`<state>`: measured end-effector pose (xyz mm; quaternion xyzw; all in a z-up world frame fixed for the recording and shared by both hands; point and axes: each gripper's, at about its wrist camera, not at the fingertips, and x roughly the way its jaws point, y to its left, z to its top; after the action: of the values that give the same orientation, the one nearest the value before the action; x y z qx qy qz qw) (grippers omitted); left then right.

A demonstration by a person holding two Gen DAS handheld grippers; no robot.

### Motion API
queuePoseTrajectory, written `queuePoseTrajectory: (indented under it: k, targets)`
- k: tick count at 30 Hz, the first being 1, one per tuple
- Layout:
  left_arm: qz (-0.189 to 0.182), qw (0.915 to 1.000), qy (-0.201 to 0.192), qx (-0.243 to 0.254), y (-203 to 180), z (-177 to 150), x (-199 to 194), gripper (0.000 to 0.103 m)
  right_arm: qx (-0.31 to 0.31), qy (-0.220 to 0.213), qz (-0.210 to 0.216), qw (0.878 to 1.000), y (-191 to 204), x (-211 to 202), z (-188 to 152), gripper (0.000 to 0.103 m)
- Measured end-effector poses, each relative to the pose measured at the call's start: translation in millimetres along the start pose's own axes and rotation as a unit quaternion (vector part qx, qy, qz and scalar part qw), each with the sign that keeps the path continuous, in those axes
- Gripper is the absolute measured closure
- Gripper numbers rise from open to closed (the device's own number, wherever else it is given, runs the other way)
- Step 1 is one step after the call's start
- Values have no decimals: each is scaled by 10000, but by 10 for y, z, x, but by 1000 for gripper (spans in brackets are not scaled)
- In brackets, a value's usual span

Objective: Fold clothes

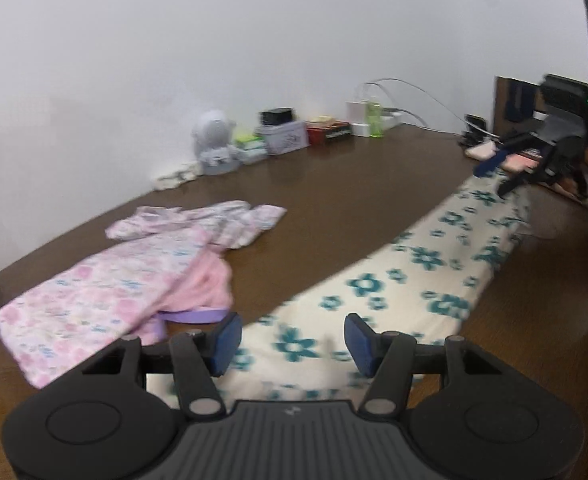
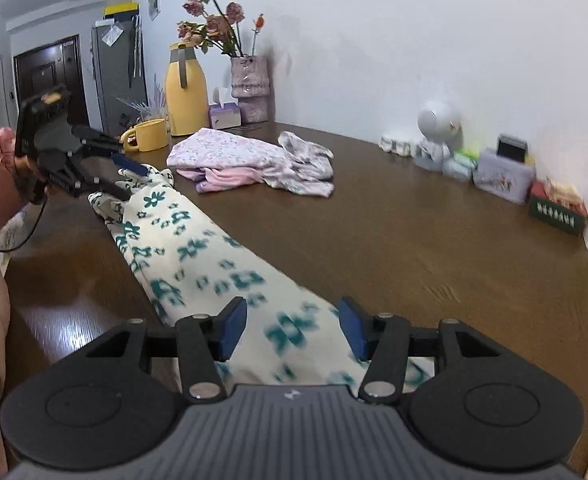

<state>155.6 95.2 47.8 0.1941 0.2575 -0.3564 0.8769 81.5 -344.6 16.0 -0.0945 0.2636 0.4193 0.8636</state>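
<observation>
A long cream cloth with teal flowers (image 1: pixel 406 276) lies stretched flat across the brown table (image 1: pixel 334 184), folded into a narrow strip. My left gripper (image 1: pixel 292 344) hovers over one end, its blue pads (image 1: pixel 225 344) standing apart with the cloth beneath them, not pinched. My right gripper (image 2: pixel 292 328) is open over the other end of the cloth (image 2: pixel 197 248), its pads clear of the fabric. Each view shows the other gripper at the far end: the right gripper (image 1: pixel 492 182) and the left gripper (image 2: pixel 135 184), both with fingers spread over the cloth's tip.
A pile of pink floral garments (image 1: pixel 113 280) (image 2: pixel 253 160) lies beside the strip. Along the wall stand a white figurine (image 1: pixel 213 140), a tin box (image 1: pixel 285 138), a green bottle (image 1: pixel 374 120), a yellow jug (image 2: pixel 185 92), a yellow mug (image 2: pixel 147 134) and a flower vase (image 2: pixel 249 80).
</observation>
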Motion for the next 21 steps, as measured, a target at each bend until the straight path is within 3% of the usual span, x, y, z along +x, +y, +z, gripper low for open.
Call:
queuePoseTrajectory:
  k: [8,13,15,21]
  targets:
    - [82,9982,586,126,280,-184,142,48,-65,496,-189,9986,188,381,-99,50]
    - [-129,9995,188,205,521,-110,-53,47,-111,589,-282,9978,248,392,-121,45]
    - [-217,9983,304,444,621,11,-27,38,-177,652,-319,9972,290,414,-108,39]
    - [-1216,9765,1279,1233,787,149,457,40,-255,797,-454,9955,355,488,-48,37]
